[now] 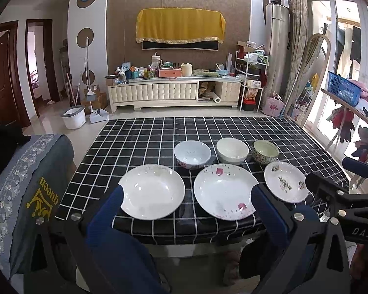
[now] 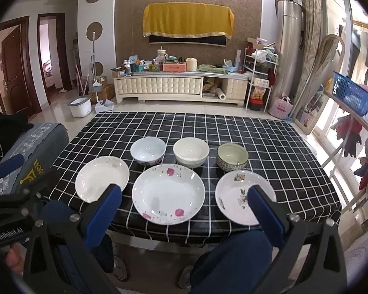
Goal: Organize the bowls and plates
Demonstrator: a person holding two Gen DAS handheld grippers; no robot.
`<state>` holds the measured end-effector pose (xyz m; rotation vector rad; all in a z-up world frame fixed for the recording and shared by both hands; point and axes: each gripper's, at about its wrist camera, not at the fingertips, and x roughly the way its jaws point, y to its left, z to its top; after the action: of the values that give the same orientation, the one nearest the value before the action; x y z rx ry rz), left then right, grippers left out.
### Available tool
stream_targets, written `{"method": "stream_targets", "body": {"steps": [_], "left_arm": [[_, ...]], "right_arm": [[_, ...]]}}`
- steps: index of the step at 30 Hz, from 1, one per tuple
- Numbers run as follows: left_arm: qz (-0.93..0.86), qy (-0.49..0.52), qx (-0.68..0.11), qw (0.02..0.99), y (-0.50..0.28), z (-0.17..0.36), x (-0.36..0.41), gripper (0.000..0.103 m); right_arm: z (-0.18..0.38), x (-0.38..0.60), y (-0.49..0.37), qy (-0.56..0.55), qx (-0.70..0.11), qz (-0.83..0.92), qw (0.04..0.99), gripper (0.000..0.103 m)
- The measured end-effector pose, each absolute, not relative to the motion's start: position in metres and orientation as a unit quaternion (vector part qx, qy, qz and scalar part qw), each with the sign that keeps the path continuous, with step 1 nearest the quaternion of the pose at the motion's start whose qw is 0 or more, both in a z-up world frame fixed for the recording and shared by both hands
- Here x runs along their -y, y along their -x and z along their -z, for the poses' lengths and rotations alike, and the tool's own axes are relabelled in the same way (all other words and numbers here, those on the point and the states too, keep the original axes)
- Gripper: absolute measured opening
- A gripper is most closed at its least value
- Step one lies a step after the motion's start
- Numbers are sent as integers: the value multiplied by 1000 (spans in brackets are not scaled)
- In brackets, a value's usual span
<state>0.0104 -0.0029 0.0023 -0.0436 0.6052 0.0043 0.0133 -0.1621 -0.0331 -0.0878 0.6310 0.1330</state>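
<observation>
The surface, covered in a black cloth with a white grid, is carrying six pieces of crockery in two rows, all sitting separately and none stacked. Nearest the person, the pink-flowered plate, the largest, is lying in the middle of the front row. To its left the plain white plate is resting close to the front edge, and to its right the smaller plate with dark flower prints is sitting just beside it. Behind them, three bowls are standing upright in a line: the pale blue bowl on the left, the cream bowl in the middle and the patterned green bowl on the right, each a little apart from its neighbour.

The left gripper is hovering short of the front edge with its jaws spread wide and nothing between them, framing the white and pink-flowered plates. The right gripper is hanging likewise, jaws released and empty, framing the pink-flowered plate.

Sorting appears not yet begun; this looks like the approach before the first pickup. A sensible next move would be lowering one gripper to a plate's near rim, slipping one jaw under the lip and the other above, then clenching firmly, since glazed rims are slippery. The smaller plates would nest best on the largest, and the bowls inside one another.
</observation>
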Motion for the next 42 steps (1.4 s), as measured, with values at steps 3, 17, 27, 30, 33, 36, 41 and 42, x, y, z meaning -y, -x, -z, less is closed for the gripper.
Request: {"method": "stream_targets", "body": {"steps": [3,17,27,30,33,36,41,42], "left_arm": [[-17,30,-295,955,-23,-10,-6,103],[-68,35,-327,942,-102,-18,-79,103],[-79,40,-393,915,-151,29,-131,103],[-87,52,-416,904,-160,52,-141,103],[-78,79,-448,887,-168,80,-152,103],[-75,97,-476,871,-175,106,-162,103],[-77,110,-505,853,-184,137,-172,86],[-75,115,-512,848,-185,143,-174,81]], "right_arm": [[27,157,-30,30,-305,-84,948,103],[46,77,-141,56,-344,-142,926,103],[113,23,-187,87,-429,-194,878,103],[129,13,-193,97,-443,-195,869,103],[150,3,-201,105,-465,-190,858,101],[166,-1,-207,103,-486,-195,846,97],[194,-10,-218,106,-524,-197,822,75],[197,-11,-219,109,-528,-195,820,72]]}}
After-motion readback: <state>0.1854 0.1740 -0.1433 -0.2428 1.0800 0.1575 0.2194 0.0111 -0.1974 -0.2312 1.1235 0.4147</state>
